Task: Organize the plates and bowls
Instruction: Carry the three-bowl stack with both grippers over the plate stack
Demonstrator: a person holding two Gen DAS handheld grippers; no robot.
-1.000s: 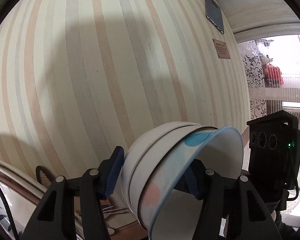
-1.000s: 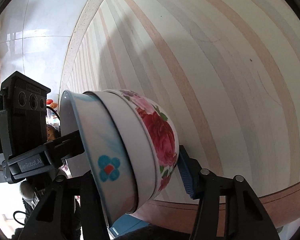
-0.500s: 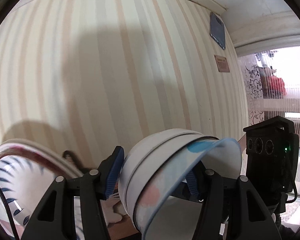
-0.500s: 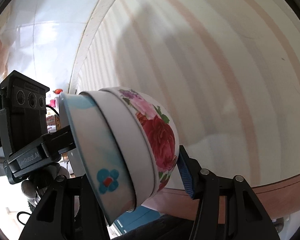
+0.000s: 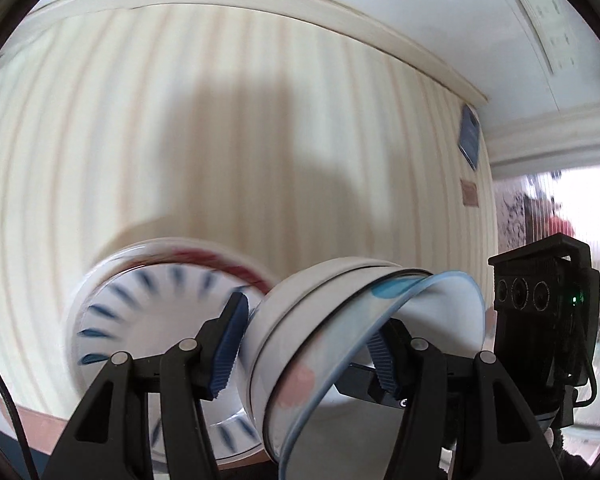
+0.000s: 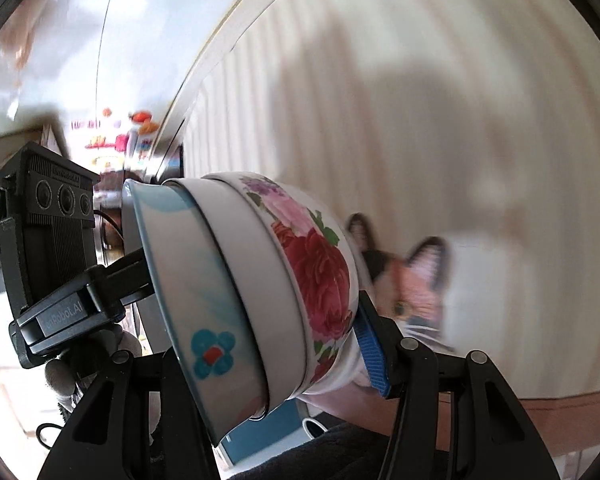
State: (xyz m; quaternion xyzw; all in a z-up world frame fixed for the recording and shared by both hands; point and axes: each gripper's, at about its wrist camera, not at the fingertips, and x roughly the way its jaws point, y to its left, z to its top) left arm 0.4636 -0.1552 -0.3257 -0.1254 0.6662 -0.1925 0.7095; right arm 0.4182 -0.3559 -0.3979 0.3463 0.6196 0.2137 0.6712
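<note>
Bowls [image 5: 340,332] nested three deep sit tipped on their side between both grippers at once, the stack squeezed from opposite ends. In the left wrist view the left gripper [image 5: 306,344] has its blue pads pressed against the stack, one on the white outer bowl's base, the other inside the blue-rimmed bowl's mouth. In the right wrist view the right gripper [image 6: 268,360] clamps the same stack [image 6: 260,288], its right pad against the rose-patterned bowl [image 6: 320,280] and its left finger hidden behind the blue-flowered bowl [image 6: 204,340]. Beyond the left gripper's left finger stands a blurred plate [image 5: 148,320] with blue dashes, probably leaning against the striped wall [image 5: 180,140].
</note>
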